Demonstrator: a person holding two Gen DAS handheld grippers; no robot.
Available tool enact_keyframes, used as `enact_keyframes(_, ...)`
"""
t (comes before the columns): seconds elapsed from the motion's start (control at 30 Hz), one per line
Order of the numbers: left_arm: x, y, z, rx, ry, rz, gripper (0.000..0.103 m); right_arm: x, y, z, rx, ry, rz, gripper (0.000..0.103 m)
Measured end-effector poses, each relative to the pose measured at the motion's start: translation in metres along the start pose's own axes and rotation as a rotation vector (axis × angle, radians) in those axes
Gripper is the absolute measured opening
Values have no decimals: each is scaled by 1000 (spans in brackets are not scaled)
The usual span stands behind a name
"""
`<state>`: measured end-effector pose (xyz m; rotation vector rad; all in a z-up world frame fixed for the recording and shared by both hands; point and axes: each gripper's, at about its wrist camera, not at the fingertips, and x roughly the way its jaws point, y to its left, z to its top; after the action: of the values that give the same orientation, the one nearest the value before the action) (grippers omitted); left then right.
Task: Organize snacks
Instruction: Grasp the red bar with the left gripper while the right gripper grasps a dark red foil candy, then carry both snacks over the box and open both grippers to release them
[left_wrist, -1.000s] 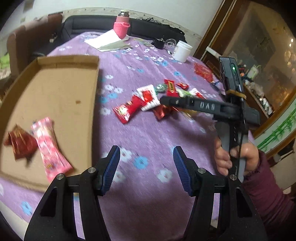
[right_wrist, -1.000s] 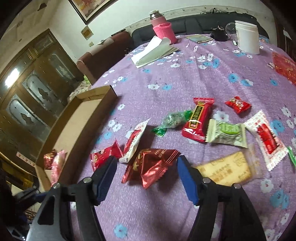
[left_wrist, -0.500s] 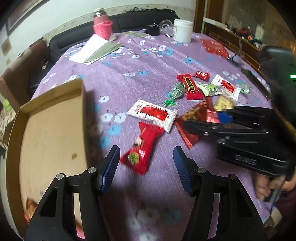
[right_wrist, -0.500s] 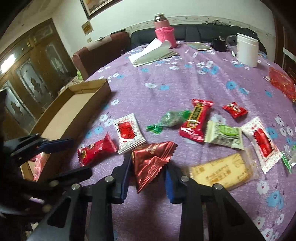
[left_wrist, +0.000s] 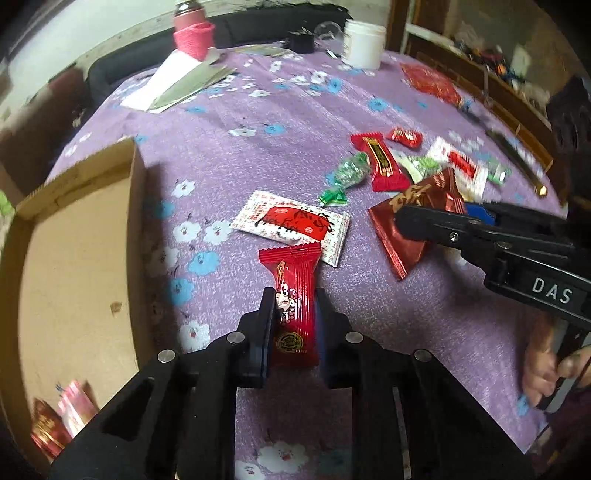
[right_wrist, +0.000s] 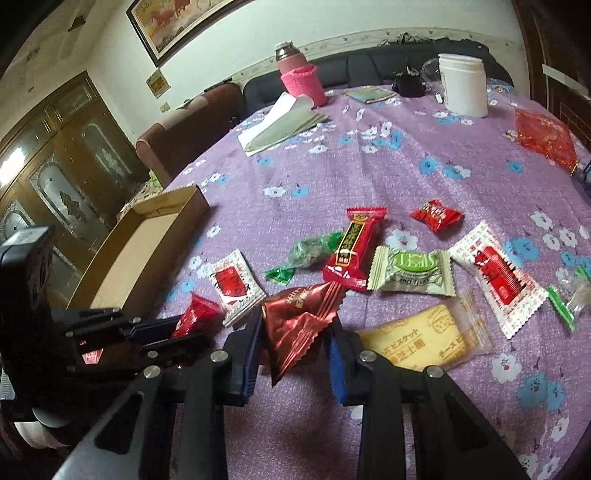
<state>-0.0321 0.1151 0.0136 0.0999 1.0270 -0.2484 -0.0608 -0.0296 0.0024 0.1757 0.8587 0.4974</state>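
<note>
Now that both jaws have closed, your left gripper pinches the red candy bar, right gripper the maroon packet; carry both to the cardboard tray at the bench's left edge.

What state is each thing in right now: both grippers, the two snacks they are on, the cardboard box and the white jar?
left gripper: shut on the red candy bar.
red candy bar: clamped between the fingers, lying on the tablecloth.
right gripper: shut on the dark red foil pack.
dark red foil pack: pinched, crumpled.
cardboard box: open, two snacks in its near corner.
white jar: upright; lid cannot be told.
</note>
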Motion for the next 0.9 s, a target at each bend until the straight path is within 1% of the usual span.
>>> enact_keyframes(0.13,-23,23,-6,-116,-50,-79,18,-5,-4,0,14,-26,9,35)
enact_keyframes(0.23,-50,44,-13,-186,-105,-107,19,-7,-3,0,13,-36,4,34)
enact_keyframes(0.33,-77,73,-26,-259,-156,-90,19,-7,2,1,5,-40,-1,34)
enact_keyframes(0.43,-93,104,-38,-324,-185,-38,19,-11,15,1,-12,-38,20,34)
enact_keyframes(0.5,-99,131,-47,-382,-196,-9,19,-14,31,2,-31,-29,48,34)
enact_keyframes(0.63,-100,170,-60,-468,-199,8,19,-9,76,7,-101,3,101,34)
enact_keyframes(0.83,-90,201,-74,-531,-186,31,19,21,138,15,-164,82,178,34)
enact_keyframes(0.9,-89,211,-78,-557,-188,22,19,35,158,16,-180,112,193,34)
